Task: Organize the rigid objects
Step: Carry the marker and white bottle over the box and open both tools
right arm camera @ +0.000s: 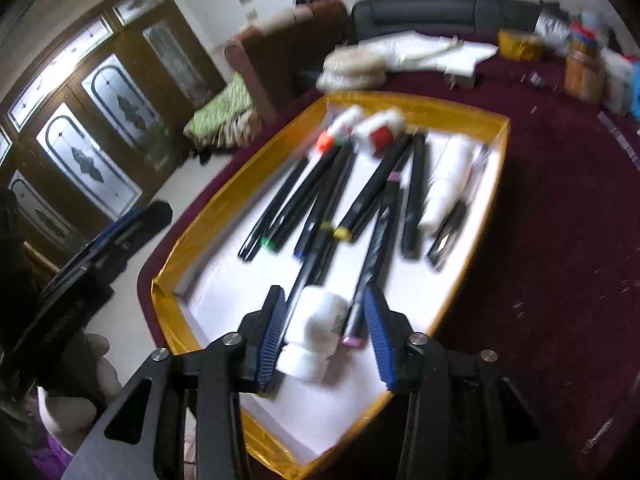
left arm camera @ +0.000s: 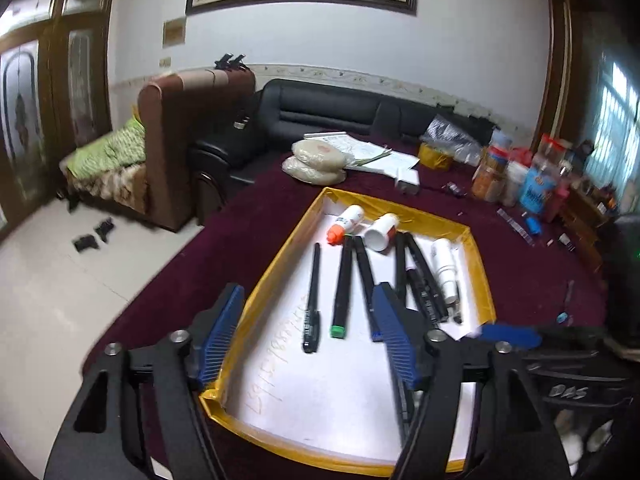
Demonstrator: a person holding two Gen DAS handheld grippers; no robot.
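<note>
Black markers and white bottles in a yellow-rimmed white tray (left arm camera: 478, 264) on a dark maroon cloth surface (left arm camera: 256, 216).

The slim black marker with a green end (left arm camera: 342, 286) lies beside an all-black pen (left arm camera: 312, 300); the white bottle with an orange cap (left arm camera: 345, 224) lies nearby. The left tongs (left arm camera: 310, 300) and right tongs (right arm camera: 324, 300) are black with ribbed blue pads. The small white plastic bottle (right arm camera: 316, 332) sits beside a pink-tipped black marker (right arm camera: 368, 280).
</note>
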